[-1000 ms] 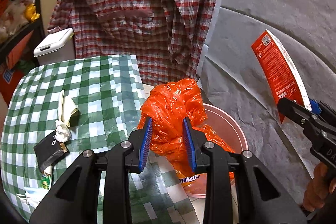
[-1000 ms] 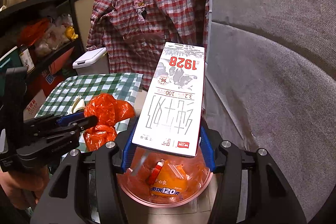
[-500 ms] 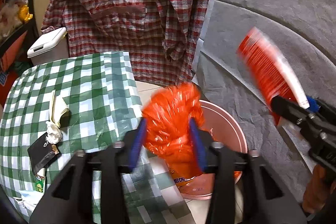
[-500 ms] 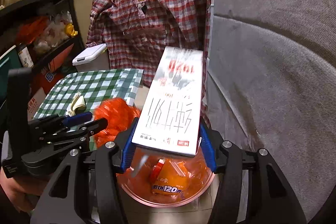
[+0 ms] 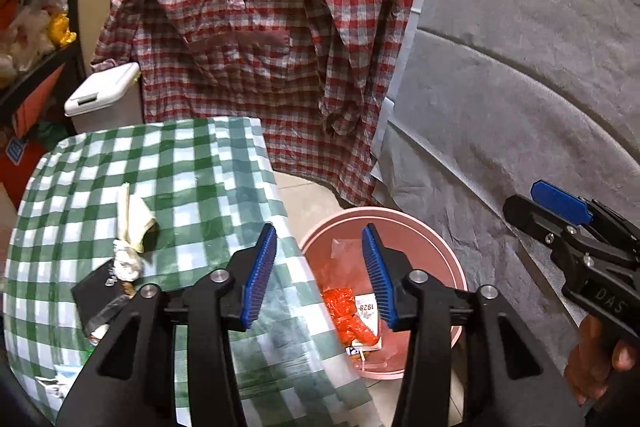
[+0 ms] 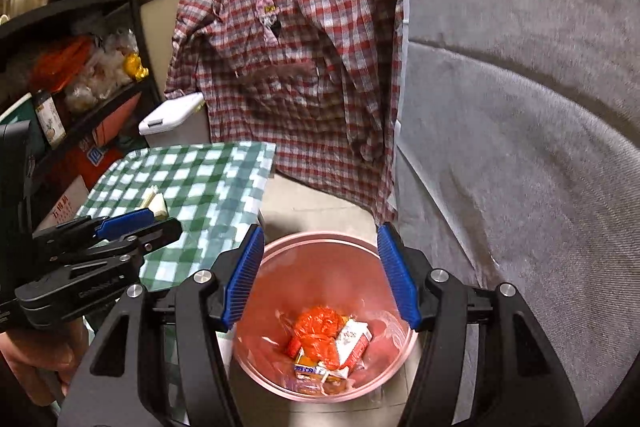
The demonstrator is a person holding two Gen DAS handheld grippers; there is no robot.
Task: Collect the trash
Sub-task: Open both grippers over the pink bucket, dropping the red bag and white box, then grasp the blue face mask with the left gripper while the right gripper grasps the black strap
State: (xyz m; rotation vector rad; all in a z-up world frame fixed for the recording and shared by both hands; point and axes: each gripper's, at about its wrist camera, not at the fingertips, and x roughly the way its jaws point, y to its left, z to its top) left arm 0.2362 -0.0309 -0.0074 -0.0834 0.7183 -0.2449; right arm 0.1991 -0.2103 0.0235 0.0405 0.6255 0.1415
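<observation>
A pink trash bin point(image 5: 404, 223) point(image 6: 280, 251) stands on the floor beside the table. In it lie an orange plastic bag point(image 6: 316, 331) point(image 5: 346, 315), a white and red carton point(image 6: 352, 341) and other wrappers. My left gripper point(image 5: 320, 275) is open and empty over the table edge and the bin. My right gripper point(image 6: 320, 279) is open and empty above the bin; it also shows at the right of the left wrist view point(image 5: 560, 203). More trash lies on the green checked tablecloth point(image 5: 180, 179): a cream wrapper point(image 5: 134, 219), a crumpled white tissue point(image 5: 126, 263) and a black packet point(image 5: 98, 291).
A red plaid shirt point(image 5: 272, 47) hangs behind the table. A grey fabric sofa point(image 5: 520, 87) is on the right. A white lidded box point(image 5: 100, 91) stands behind the table. Cluttered shelves point(image 6: 60, 59) are on the left.
My left gripper opened and the orange bag dropped into the bin. My right gripper opened and the carton dropped into the bin. Both grippers now hold nothing.
</observation>
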